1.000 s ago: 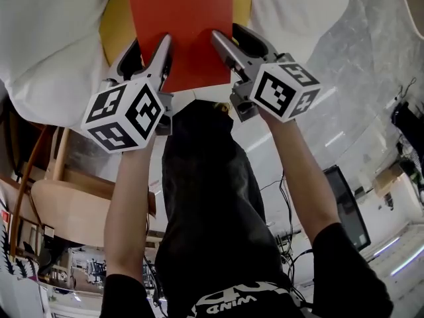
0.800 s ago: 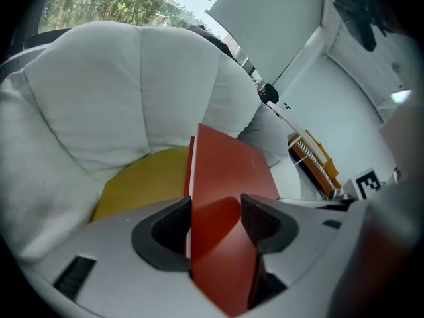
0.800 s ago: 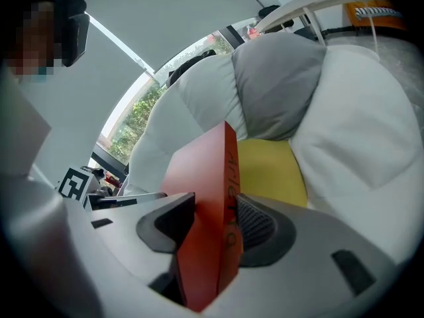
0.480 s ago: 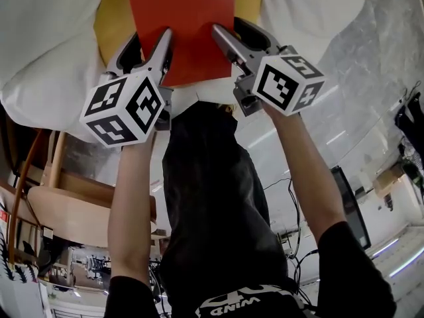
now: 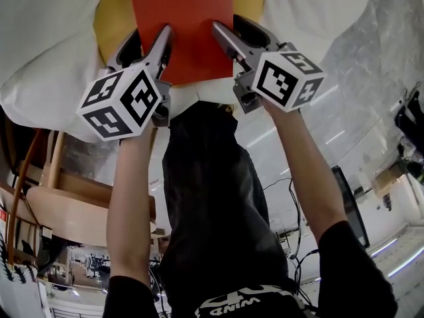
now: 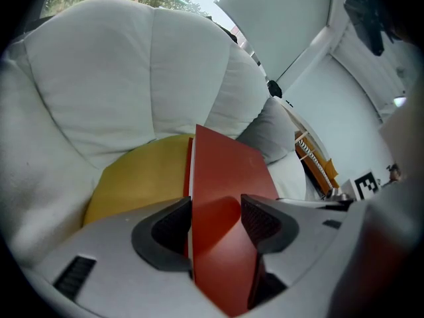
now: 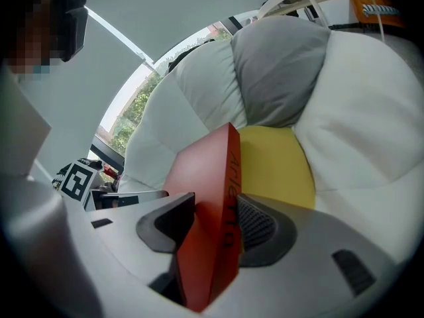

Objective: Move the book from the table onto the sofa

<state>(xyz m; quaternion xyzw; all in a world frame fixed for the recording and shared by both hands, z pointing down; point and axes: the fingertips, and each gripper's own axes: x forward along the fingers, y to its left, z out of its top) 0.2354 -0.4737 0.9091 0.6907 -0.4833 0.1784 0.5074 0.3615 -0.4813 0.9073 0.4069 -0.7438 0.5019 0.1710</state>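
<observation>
Sofa cushions (image 5: 53, 38) of thick white padded fabric fill the far side of the scene, with a grey fabric pillow (image 7: 278, 78) pushed between two of them. On the seat lies a round yellow cushion (image 5: 112, 18). Over this cushion is the flat red hard-cover book (image 5: 182, 25), its cover facing up, so it is at the sofa, above the seat. Whether its far end already touches the yellow cushion I cannot say, because no view shows the underside. The person holds the book by its near end with both tools. The left gripper (image 5: 149, 42) is clamped on the corner at the page edge, one jaw on each cover. The right gripper (image 5: 233, 33) is clamped on the corner at the spine, where black letters (image 7: 230, 197) run along, and its jaws press both covers too.
</observation>
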